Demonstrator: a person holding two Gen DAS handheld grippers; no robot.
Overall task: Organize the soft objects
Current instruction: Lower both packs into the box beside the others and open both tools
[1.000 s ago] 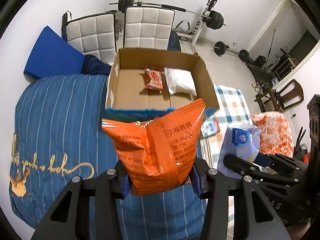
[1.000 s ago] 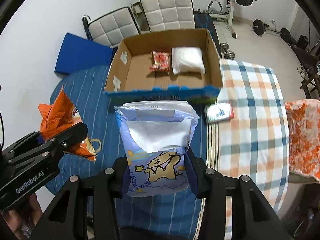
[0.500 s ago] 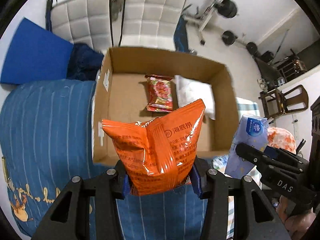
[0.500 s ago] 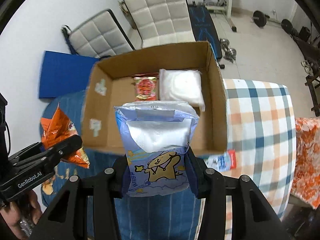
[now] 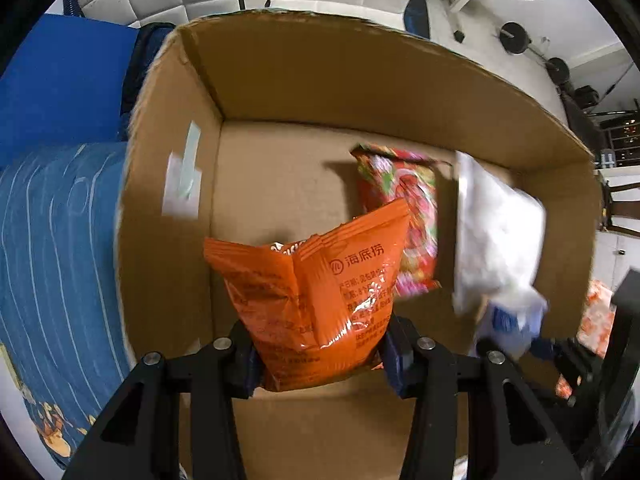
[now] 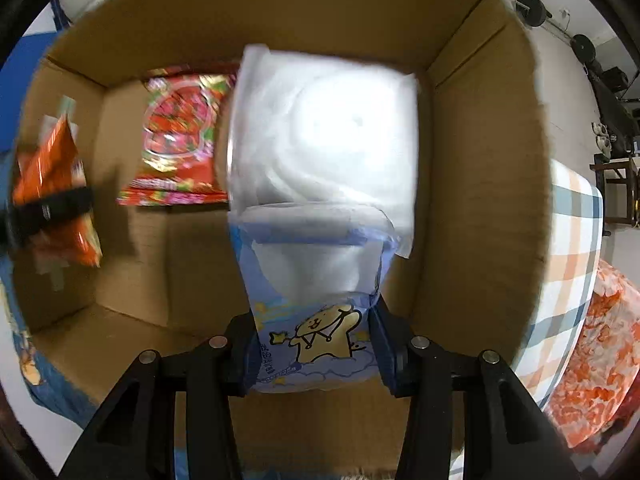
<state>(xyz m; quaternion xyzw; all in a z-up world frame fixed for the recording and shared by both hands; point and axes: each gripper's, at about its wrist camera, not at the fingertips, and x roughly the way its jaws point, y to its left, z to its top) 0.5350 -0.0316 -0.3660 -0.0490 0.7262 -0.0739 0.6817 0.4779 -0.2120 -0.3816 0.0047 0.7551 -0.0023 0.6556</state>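
Left hand-held gripper (image 5: 320, 354) clamped on orange "海底捞" packet (image 5: 312, 300), right hand-held gripper (image 6: 316, 354) on cartoon-printed blue pack (image 6: 316, 300)

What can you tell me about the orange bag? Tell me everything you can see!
The orange bag is a shiny, crinkly packet that looks like plastic film, puffy, with a seam running down it and Chinese writing printed in white. It stands upright, pinched near its bottom between the fingers of the left tongs, which are shut on it. It hangs over the open cardboard box, above the bare left part of the floor, beside a red packet lying flat. Whether it touches the floor is hidden.
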